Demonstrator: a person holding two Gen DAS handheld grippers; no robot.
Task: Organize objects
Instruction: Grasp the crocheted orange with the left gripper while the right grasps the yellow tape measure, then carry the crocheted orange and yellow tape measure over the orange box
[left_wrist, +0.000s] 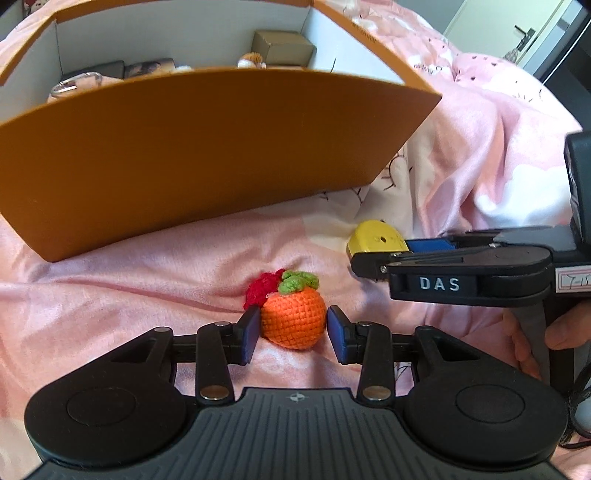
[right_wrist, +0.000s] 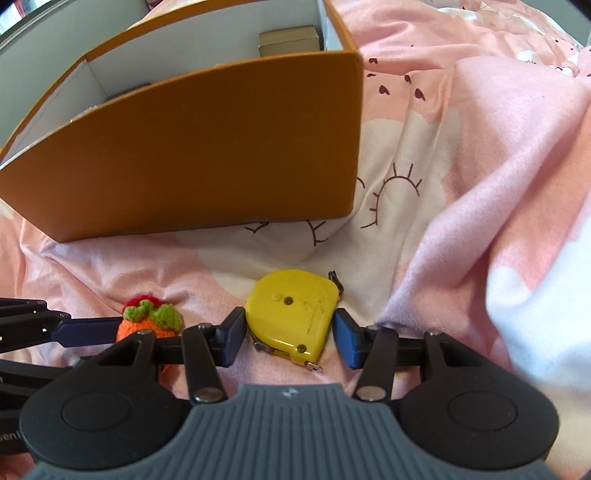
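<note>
An orange crochet fruit (left_wrist: 293, 319) with green leaves and a red crochet piece behind it lies on the pink bedspread. My left gripper (left_wrist: 291, 334) straddles it, its blue pads touching or nearly touching each side. A yellow tape measure (right_wrist: 291, 314) lies to its right. My right gripper (right_wrist: 290, 338) straddles the tape measure, pads close to both sides, with a slight gap on the right. The right gripper also shows in the left wrist view (left_wrist: 373, 254) at the tape measure (left_wrist: 375, 236). The crochet fruit shows in the right wrist view (right_wrist: 151, 321).
An orange cardboard box (left_wrist: 207, 147) with white inner dividers stands just behind both objects, also in the right wrist view (right_wrist: 207, 147). It holds a small brown box (left_wrist: 282, 48), a glass item (left_wrist: 75, 83) and other small things. Rumpled pink bedding (right_wrist: 480, 166) rises to the right.
</note>
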